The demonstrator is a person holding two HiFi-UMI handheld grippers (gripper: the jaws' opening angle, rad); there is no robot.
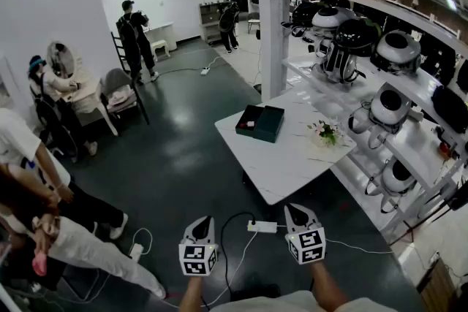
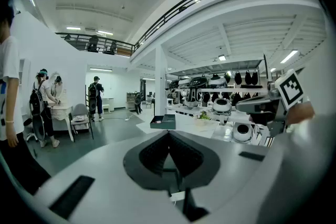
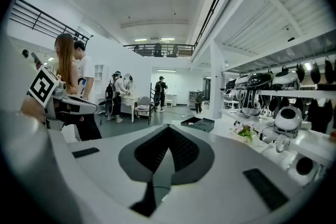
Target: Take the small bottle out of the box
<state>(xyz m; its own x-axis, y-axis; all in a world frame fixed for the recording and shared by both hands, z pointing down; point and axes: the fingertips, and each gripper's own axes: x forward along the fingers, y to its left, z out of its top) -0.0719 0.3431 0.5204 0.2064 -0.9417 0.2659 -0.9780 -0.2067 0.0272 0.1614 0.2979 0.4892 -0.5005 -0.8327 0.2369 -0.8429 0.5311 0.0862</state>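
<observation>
Nearest the lens: left hand-held gripper (image 1: 203,221) and right hand-held gripper (image 1: 295,210), side by side at the bottom of the head view, above the dark floor (image 1: 175,157) and short of the table (image 1: 292,164).

Left hand-held gripper: jaws together, tips meeting in a point, nothing between them (its own view confirms this (image 2: 169,134)).

Right hand-held gripper: jaws closed likewise, empty (image 3: 168,131).

Both point roughly level, tipped slightly down, toward the table.

Box (image 1: 260,122): dark, lying open on the white table near its far left corner. Well apart from both grippers. Also seen ahead in the left gripper view (image 2: 163,121) and the right gripper view (image 3: 198,123).

Bottle: a small pale item (image 1: 248,124) lies in the left half of the box; too small to tell if it is the bottle.

Flowers (image 1: 325,133) lie on the table to the right of the box, apart from it.

Power strip (image 1: 262,226) lies on the floor between the two grippers, cable attached.

Shelves (image 1: 417,91) along the right hold rounded black-and-white units.

People (image 1: 135,36) stand and sit across the room at left.
</observation>
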